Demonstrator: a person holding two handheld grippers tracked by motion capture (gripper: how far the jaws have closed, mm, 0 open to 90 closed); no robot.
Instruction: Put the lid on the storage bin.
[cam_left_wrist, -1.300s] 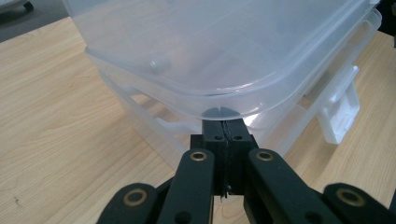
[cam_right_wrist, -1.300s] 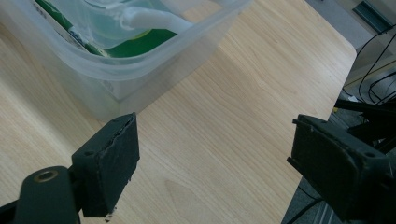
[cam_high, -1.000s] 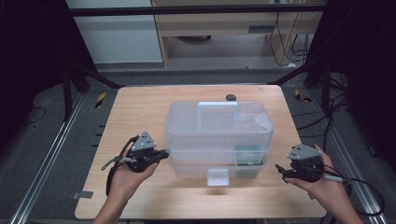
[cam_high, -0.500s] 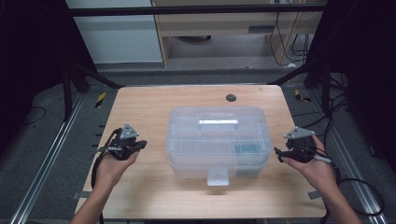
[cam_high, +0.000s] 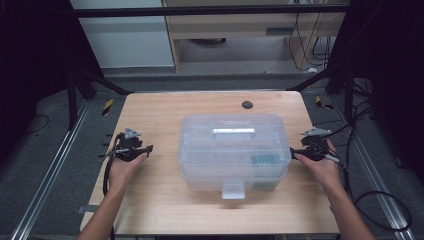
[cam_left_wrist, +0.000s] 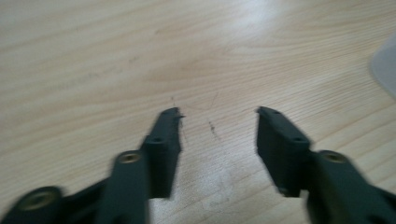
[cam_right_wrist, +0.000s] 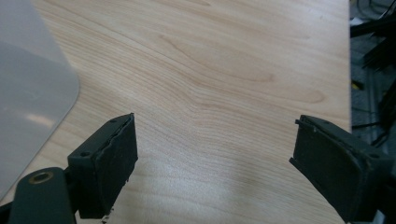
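Note:
A clear plastic box (cam_high: 232, 150) with its lid down sits in the middle of the wooden table (cam_high: 160, 205); something teal (cam_high: 263, 161) shows through its right side. My left gripper (cam_high: 146, 149) is low over the wood, a hand's width left of the box. Its jaws have just been opening and are open, with bare wood between them (cam_left_wrist: 217, 112); the box corner (cam_left_wrist: 385, 70) shows at the right edge. My right gripper (cam_high: 294, 151) is close beside the box's right wall, open wide (cam_right_wrist: 215, 119) over bare wood, with the box corner (cam_right_wrist: 28, 93) to its left.
A small black round disc (cam_high: 246, 105) lies on the table behind the box. The box's front latch (cam_high: 233, 189) points toward the person. The table's right edge (cam_right_wrist: 349, 70) is close to my right gripper, with cables (cam_high: 380, 195) on the floor beyond.
Both hands have drawn away from the box's sides, the left one clearly outward to the left. The left jaws, shut before, now stand apart. The box looks slightly lower and smaller than a second ago.

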